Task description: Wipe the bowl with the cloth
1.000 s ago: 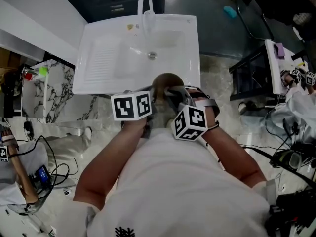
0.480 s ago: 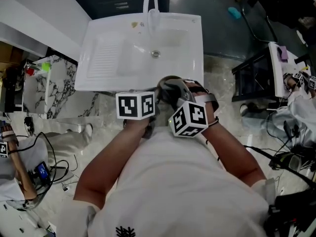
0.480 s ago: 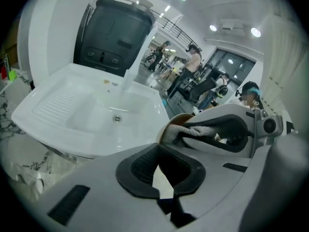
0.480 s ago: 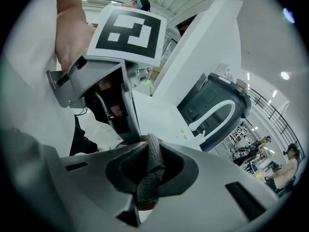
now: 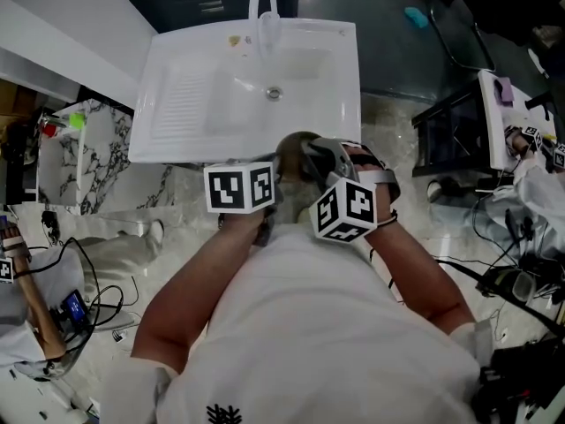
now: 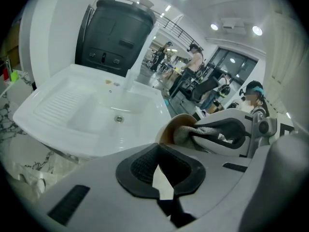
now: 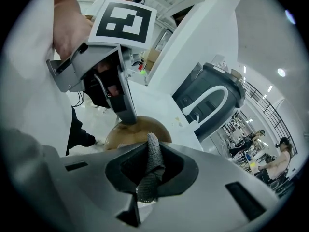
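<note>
A round, smooth brown bowl [image 7: 121, 133] is held at the near edge of a glossy white sink [image 5: 177, 113], its thin rim pinched in the closed left gripper [image 6: 162, 180]. The right gripper [image 7: 147, 180] is clamped on a grey, coarse-knit cloth [image 7: 152, 161] pressed into the bowl.

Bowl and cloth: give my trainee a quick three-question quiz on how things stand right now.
1. True or false: the right gripper has the cloth pinched between its jaws.
2. Pick one. The left gripper is shut on: A the cloth; B the bowl; C nothing.
3. Short answer: in the head view, what white fixture lies just beyond the bowl?

Key: 1 true. 2 B. 3 the sink.
</note>
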A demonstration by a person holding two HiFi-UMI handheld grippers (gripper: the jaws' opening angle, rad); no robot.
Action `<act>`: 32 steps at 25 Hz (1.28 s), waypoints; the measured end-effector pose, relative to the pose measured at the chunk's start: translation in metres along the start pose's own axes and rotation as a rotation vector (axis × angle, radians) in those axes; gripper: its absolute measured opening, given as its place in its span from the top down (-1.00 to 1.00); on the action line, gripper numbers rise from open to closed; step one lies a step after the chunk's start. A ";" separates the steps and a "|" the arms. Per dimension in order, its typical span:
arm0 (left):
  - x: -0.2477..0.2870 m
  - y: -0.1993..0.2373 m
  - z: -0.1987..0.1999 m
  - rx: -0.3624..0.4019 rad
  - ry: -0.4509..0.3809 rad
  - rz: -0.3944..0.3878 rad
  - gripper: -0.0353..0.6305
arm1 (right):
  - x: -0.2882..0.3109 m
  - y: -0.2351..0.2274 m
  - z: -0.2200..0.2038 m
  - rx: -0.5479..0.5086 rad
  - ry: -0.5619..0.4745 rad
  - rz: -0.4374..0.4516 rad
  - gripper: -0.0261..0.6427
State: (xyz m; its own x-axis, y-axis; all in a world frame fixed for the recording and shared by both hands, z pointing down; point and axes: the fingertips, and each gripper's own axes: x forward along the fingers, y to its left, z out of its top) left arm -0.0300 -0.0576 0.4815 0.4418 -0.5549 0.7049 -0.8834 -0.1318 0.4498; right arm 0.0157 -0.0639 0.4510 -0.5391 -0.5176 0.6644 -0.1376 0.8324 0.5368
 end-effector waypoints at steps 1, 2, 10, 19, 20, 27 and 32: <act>0.000 -0.001 0.001 0.001 -0.002 0.001 0.85 | 0.000 0.002 -0.003 0.002 0.009 0.005 0.81; 0.001 -0.001 0.001 0.002 -0.005 0.002 0.85 | 0.001 0.004 -0.006 0.003 0.017 0.011 0.81; 0.007 -0.004 0.007 0.002 -0.013 0.002 0.85 | 0.010 0.025 -0.016 -0.005 0.043 0.069 0.81; 0.011 -0.010 0.007 0.007 0.005 -0.014 0.85 | 0.021 0.026 -0.001 -0.063 0.027 0.074 0.81; 0.012 -0.011 0.007 0.009 0.007 -0.015 0.85 | 0.022 0.024 0.001 -0.068 0.025 0.066 0.81; 0.011 -0.010 0.006 0.016 0.007 -0.013 0.85 | 0.022 0.002 0.000 -0.083 0.040 0.000 0.81; 0.010 -0.009 0.006 0.020 -0.001 -0.004 0.85 | 0.020 0.007 -0.014 -0.091 0.085 0.016 0.81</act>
State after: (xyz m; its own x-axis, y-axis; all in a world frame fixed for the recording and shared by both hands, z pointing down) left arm -0.0187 -0.0675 0.4815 0.4451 -0.5553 0.7025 -0.8845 -0.1504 0.4415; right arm 0.0153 -0.0706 0.4752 -0.4678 -0.5224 0.7129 -0.0516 0.8214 0.5680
